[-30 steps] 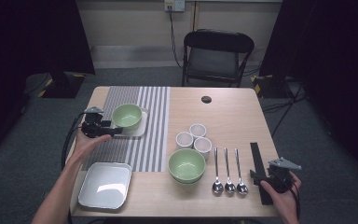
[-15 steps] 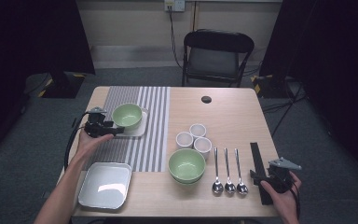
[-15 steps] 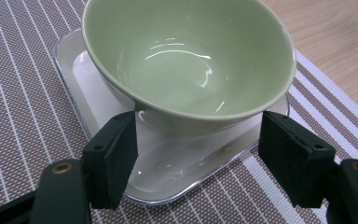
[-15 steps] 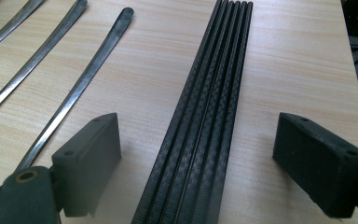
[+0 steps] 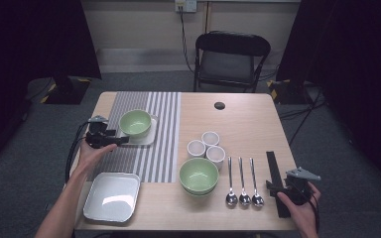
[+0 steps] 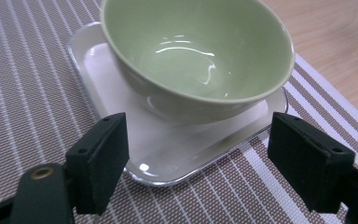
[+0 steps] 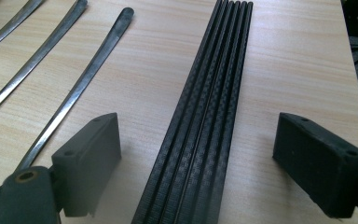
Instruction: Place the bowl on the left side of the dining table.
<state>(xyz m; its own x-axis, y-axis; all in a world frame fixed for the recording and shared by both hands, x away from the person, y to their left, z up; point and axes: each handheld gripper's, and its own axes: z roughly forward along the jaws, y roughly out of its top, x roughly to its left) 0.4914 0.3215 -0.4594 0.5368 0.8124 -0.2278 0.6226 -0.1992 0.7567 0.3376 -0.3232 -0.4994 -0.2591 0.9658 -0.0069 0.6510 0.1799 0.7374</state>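
Observation:
A light green bowl (image 5: 135,122) (image 6: 200,56) stands on a small white square plate (image 5: 146,139) (image 6: 121,70) on the striped placemat (image 5: 158,148). My left gripper (image 5: 121,139) (image 6: 205,163) sits level at the plate's left side. Its jaws have just been opening and now stand wide, with the plate's near corner between them and untouched. At the table's front right, my right gripper (image 5: 282,187) (image 7: 196,163) is open, its jaws standing either side of a bundle of black chopsticks (image 5: 274,168) (image 7: 214,84) without pressing on them.
A larger white square plate (image 5: 111,196) lies front left. Stacked green bowls (image 5: 198,175), three small white cups (image 5: 206,146) and three spoons (image 5: 240,181) (image 7: 74,88) occupy the middle right. A black disc (image 5: 220,105) sits at the back, with a chair (image 5: 230,54) beyond the table.

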